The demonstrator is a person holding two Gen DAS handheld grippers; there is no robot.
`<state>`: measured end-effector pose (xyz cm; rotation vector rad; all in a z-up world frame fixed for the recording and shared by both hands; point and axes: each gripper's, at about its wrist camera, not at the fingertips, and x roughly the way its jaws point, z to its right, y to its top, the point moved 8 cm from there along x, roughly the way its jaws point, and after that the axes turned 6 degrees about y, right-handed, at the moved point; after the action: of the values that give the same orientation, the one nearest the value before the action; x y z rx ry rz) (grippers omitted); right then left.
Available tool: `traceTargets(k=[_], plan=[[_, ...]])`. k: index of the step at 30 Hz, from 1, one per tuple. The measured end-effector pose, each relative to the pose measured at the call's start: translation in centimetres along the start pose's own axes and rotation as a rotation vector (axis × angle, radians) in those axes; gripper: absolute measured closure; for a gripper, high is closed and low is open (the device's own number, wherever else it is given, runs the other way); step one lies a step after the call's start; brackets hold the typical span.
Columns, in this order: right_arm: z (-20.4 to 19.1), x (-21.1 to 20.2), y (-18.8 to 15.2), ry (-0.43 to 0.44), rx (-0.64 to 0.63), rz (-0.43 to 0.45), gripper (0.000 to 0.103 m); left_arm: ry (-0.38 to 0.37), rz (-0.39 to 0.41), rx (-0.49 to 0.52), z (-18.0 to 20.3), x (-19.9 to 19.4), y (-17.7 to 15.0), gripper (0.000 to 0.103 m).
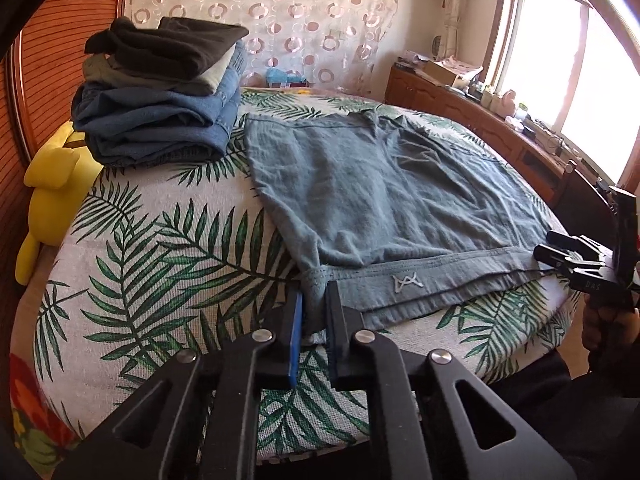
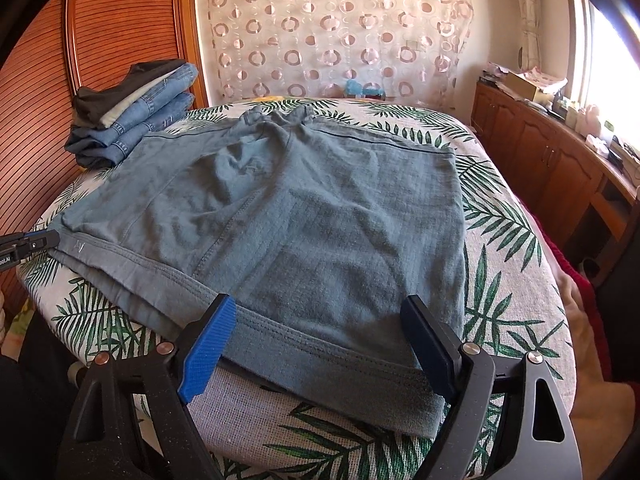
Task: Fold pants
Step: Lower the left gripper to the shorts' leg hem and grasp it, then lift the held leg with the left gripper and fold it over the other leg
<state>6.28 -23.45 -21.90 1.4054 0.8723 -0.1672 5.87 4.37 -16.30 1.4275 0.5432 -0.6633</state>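
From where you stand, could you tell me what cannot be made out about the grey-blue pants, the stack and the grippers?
- Grey-blue pants: the layers underneath, hidden by the top layer in both views.
- Folded stack of jeans and dark garments: the item count, since the folds overlap.
- Right gripper: open around the hem; in the left view the picture edge cuts it off.
- Left gripper: shut on the pants corner; the bunched cloth hides how much is pinched.

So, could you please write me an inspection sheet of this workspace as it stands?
Surface: bed under a palm-leaf cover.
Job's things: grey-blue pants lying flat, hem toward the cameras.
Clutter: stack of folded clothes beside the pants; yellow plush toy at the bed's edge.
Grippers: left claw shut on the hem's corner; right claw open, its pads either side of the hem's other end.
Cables: nothing seen.
Surroundings: ring-patterned curtain, wooden cabinet below a bright window.
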Motion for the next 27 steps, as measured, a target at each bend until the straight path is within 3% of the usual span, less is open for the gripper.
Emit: traceTargets(k=[7, 11, 27], plan=[[-0.2, 1.0, 1.0, -0.001, 0.005, 0.008, 0.017, -0.050, 0.042, 0.024, 1.8, -1.5, 2.1, 0.095], [0.1, 1.4, 1.4, -0.009, 0.028, 0.024, 0.023, -0.090, 0.069, 0.060, 3.8, -1.9, 3.9, 0.095], [0.8, 1.2, 1.7, -0.021, 0.037, 0.020, 0.028, -0.205, 0.098, 0.233, 12.2, -0.1, 9.9, 0.095]])
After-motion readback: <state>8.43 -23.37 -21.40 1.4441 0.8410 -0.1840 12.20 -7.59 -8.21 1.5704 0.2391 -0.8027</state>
